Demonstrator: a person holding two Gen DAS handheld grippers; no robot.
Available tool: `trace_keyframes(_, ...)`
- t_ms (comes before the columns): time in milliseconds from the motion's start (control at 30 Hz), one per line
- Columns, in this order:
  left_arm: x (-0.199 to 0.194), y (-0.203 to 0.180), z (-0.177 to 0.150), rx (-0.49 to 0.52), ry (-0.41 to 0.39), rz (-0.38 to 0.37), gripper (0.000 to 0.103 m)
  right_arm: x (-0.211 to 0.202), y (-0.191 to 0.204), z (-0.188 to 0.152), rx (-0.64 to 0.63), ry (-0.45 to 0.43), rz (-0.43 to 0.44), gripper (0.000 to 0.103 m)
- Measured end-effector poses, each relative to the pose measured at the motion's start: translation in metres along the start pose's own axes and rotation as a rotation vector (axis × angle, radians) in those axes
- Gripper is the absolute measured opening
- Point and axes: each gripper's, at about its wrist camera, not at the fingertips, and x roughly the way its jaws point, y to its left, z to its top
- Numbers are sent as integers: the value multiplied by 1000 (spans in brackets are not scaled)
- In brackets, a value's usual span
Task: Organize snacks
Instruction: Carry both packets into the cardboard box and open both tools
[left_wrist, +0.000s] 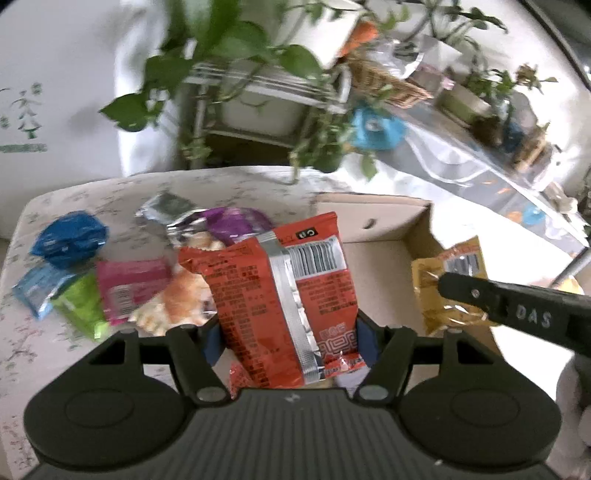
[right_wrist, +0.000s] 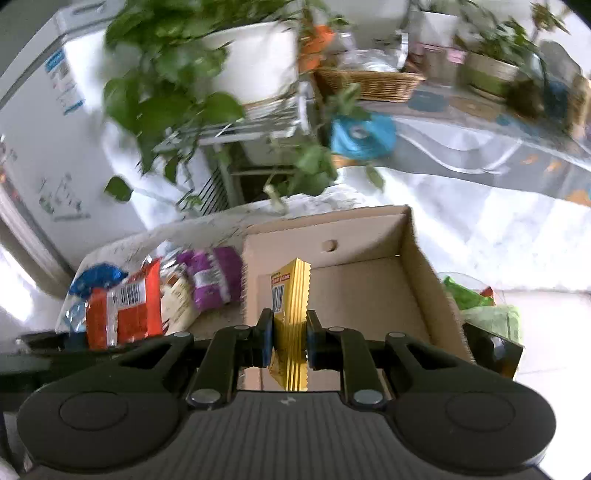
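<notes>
The left hand-held gripper (left_wrist: 291, 343) holds the red snack bag (left_wrist: 280, 295) above the desk (left_wrist: 22, 332), beside the cardboard box (right_wrist: 417, 258). The right hand-held gripper (right_wrist: 290, 339) pinches the yellow packet (right_wrist: 291, 295) narrowly over the box. Both look light and crinkly, so the sealed edge seems the safest hold.

We cannot read the small print on the red packet (left_wrist: 284, 291) at the centre of the left wrist view; its lower end is hidden behind the gripper body. Behind it, the purple packet (left_wrist: 236, 225) and a pale orange one (left_wrist: 177, 302) are partly covered. At right, a black finger (left_wrist: 517, 306) crosses the yellow packet (left_wrist: 443, 284), and the cardboard box (left_wrist: 373, 221) is largely masked. In the right wrist view, the plant (right_wrist: 166, 74) at upper left is smeared, and the green wrappers (right_wrist: 476, 299) at right stay unclear.
</notes>
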Motion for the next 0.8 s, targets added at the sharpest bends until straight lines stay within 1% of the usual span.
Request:
trace_keyframes(167,6,-26,-1,42,0,-67,67,-3,-20,1,66,-11,-14,22)
trace_keyframes(367,18,-51,-6,79,11,-127,67,-2,-36,-2,115,3,-41,22)
trace_keyframes(500,28,-60,-10,79,31,-183,67,1,-43,-5,140,17,-59,22)
trace_keyframes(567,33,-64,-13,74,44,-196,67,1,-45,-5,151,20,-67,23)
trace_keyframes(633,36,-67,-17,84,47,-198,70,2,-47,-5,166,19,-65,27)
trace_keyframes(700,36,-69,-19,91,48,-197,81,2,-48,-5,177,15,-57,32)
trace_keyframes(733,34,-69,-18,88,48,-196,84,2,-48,-5,178,13,-56,34)
trace_keyframes(800,29,-67,-16,76,36,-210,86,2,-47,-5,182,8,-53,48)
